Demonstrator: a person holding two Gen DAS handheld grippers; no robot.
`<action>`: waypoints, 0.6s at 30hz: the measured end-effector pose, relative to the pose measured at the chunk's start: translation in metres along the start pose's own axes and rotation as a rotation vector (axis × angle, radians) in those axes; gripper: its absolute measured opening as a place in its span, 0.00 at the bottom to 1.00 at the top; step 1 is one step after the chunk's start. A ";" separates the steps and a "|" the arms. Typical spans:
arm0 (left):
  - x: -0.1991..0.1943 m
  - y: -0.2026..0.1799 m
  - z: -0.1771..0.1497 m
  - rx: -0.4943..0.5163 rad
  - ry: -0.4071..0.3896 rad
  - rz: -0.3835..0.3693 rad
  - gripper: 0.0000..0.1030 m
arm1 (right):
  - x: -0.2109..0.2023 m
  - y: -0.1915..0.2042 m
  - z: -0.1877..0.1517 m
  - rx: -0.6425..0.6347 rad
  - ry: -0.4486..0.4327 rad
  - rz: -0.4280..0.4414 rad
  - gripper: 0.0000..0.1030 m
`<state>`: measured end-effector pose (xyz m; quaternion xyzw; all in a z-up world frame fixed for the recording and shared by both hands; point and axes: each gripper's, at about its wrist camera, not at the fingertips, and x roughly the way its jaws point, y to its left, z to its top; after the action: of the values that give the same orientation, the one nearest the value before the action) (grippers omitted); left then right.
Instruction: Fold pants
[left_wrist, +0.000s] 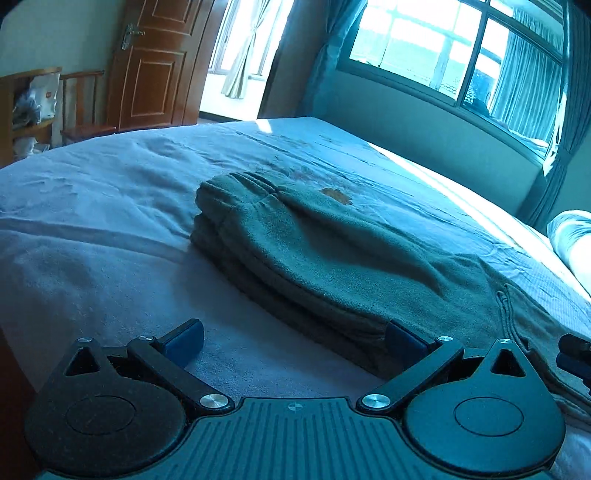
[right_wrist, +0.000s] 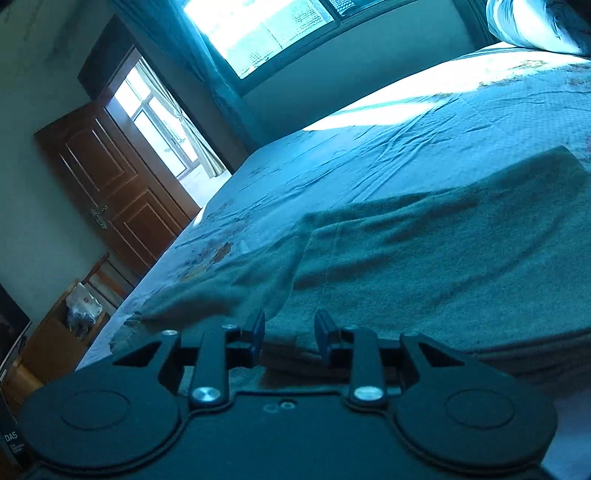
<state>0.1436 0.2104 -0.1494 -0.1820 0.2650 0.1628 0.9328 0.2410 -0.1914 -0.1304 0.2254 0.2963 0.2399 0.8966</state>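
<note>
Grey-green fleece pants (left_wrist: 314, 251) lie folded into a thick layered stack on the bed (left_wrist: 92, 221), waistband end toward eleven o'clock.

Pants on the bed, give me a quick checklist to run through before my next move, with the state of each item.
1. Pants folded into a stack on the bed: ok, several layers show at the near edge.
2. Top layer smooth: not ok, shallow wrinkles run across it.
3. Left hand-held gripper released: ok, jaws wide apart, the right finger at the stack's edge.
4. Right hand-held gripper released: ok, jaws apart with folded edge between them, not pinched.
5. Drawstring tucked in: not ok, it lies exposed on the cloth.
6. Far edges aligned: cannot tell from these low views.
</note>
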 end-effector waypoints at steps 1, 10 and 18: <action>0.003 0.000 -0.001 -0.006 -0.001 -0.009 1.00 | -0.006 -0.001 0.003 0.002 -0.020 -0.002 0.22; 0.016 0.001 -0.003 -0.025 0.033 -0.050 1.00 | 0.037 0.014 -0.015 -0.137 0.149 -0.104 0.26; 0.013 -0.001 -0.004 -0.020 0.053 -0.045 1.00 | 0.040 0.036 -0.023 -0.370 0.143 -0.175 0.28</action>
<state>0.1526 0.2108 -0.1594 -0.2013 0.2837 0.1398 0.9271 0.2438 -0.1345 -0.1439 0.0127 0.3286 0.2268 0.9167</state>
